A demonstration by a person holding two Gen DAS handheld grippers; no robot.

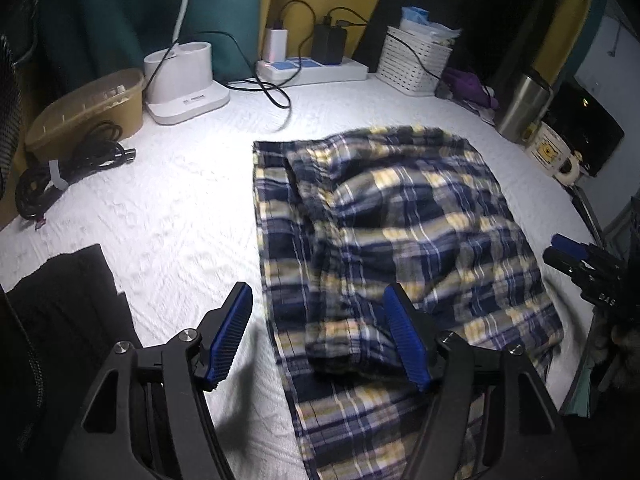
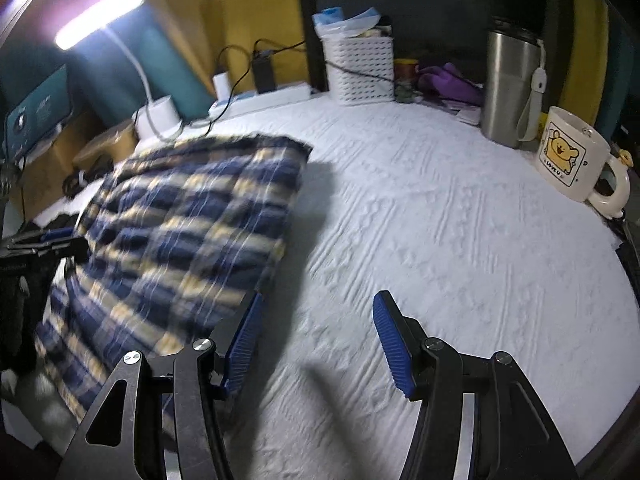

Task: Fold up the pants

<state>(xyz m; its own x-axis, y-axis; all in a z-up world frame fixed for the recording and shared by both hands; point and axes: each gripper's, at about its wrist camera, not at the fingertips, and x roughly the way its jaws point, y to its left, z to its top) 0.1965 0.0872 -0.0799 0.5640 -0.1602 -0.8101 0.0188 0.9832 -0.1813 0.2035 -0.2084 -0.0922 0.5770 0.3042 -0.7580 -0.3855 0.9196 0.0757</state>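
Pants (image 1: 396, 232) of soft plaid flannel, navy with pale yellow and white stripes, lie folded over on the white quilted cover (image 1: 180, 208) in front of me, the top layer rumpled and puffed over a flatter layer beneath. My left tongs (image 1: 320, 336) hover over their near left edge with the jaws standing wide: the left pad is above bare cover just beside the cloth, the right pad is above the plaid, and I see no fabric pinched between them. My right tongs (image 2: 318, 344) are also spread wide with nothing between the ribbed blue pads; they hang over bare cover, with the pants just to their left, the cloth's right edge close behind the left finger (image 2: 244, 344). That view is smeared by motion blur, so I cannot tell whether the finger touches the cloth.

The cover has a raised, stitched pattern of wavy ridges. Along the back edge I see a white woven-look plastic basket (image 2: 360, 68), a white power strip (image 1: 312, 68) with black and white chargers plugged in, and a white lamp base (image 1: 184, 80) with a bent neck and glowing bar. A brushed steel tumbler (image 2: 508, 80) stands near a cream mug (image 2: 572, 160) printed with a yellow bear. At far left sit a tan oval tub (image 1: 88, 108) and a coil of black cable (image 1: 68, 168), and a dark cloth (image 1: 68, 300) lies at the near left.
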